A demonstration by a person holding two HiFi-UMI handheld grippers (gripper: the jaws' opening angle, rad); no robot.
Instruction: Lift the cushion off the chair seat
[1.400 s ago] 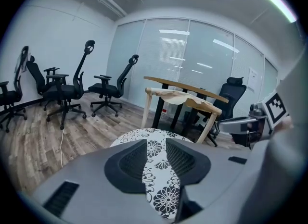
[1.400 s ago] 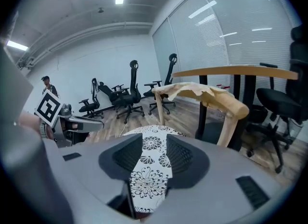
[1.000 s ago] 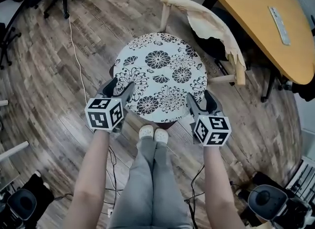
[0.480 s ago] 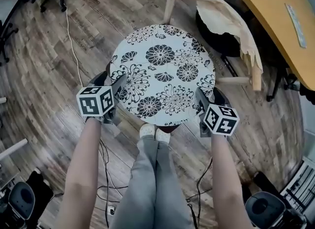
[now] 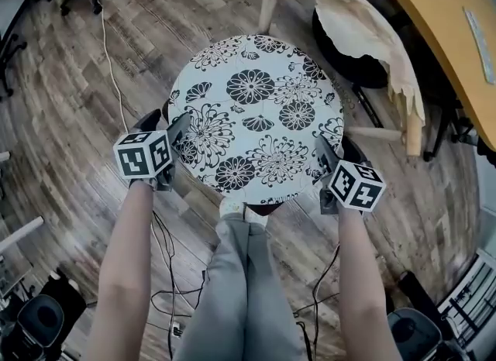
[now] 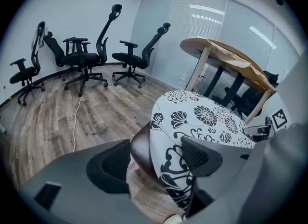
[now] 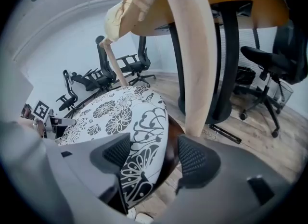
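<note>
A round white cushion (image 5: 256,115) with black flowers lies on the dark brown chair seat (image 6: 138,152). My left gripper (image 5: 175,141) stands at the cushion's left rim, my right gripper (image 5: 328,158) at its right rim. In the left gripper view the left gripper (image 6: 156,163) is open, and the cushion (image 6: 202,119) edge and the seat edge sit between its jaws, untouched by the pads. The right gripper (image 7: 156,155) is open in the same way around the cushion (image 7: 115,117) rim and the seat (image 7: 169,153).
The chair's pale wooden backrest (image 5: 372,38) curves behind the cushion, one post (image 7: 192,59) close to the right gripper. A wooden table (image 5: 449,34) stands at the far right. Black office chairs (image 6: 86,55) and a white cable (image 5: 112,80) are on the left. The person's shoes (image 5: 242,211) touch the seat's front.
Both grippers have sunk and slid outward along the cushion's near edge to its left and right rims. The cushion has not moved.
</note>
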